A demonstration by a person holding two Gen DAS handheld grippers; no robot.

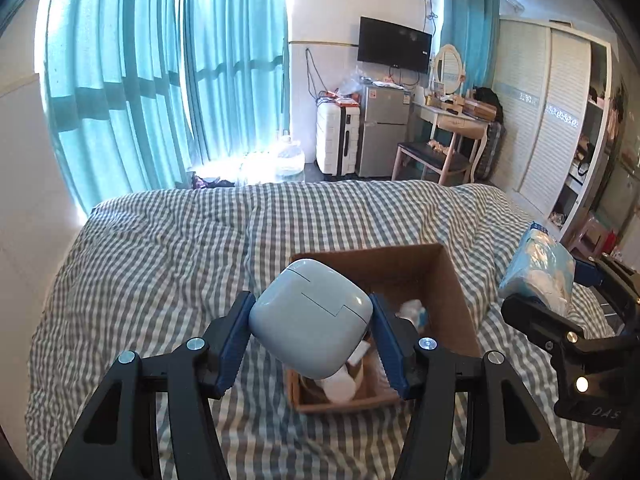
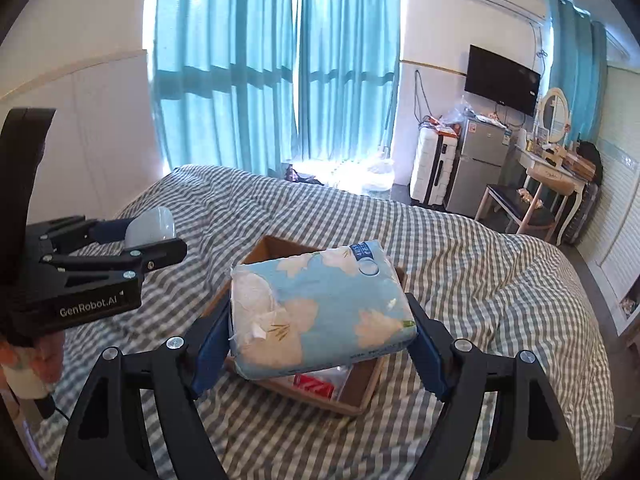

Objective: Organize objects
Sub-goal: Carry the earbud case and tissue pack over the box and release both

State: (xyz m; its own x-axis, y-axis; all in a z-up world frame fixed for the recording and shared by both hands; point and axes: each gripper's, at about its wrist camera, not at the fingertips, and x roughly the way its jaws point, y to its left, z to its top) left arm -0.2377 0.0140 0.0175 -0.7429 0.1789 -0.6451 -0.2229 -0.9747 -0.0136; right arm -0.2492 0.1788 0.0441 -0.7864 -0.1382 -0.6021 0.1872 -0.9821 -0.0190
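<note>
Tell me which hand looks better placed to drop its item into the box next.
Probably right: the right gripper holds the tissue pack over the box. The left gripper holds its case nearer the box's edge.

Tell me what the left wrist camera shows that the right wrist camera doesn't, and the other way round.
Only the left wrist view: the grey case close up between the left gripper pads, and a white bottle in the box. Only the right wrist view: the tissue pack's flowered top in the right gripper, a red item in the box. Both: cardboard box, checked bedcover, each other's gripper.
</note>
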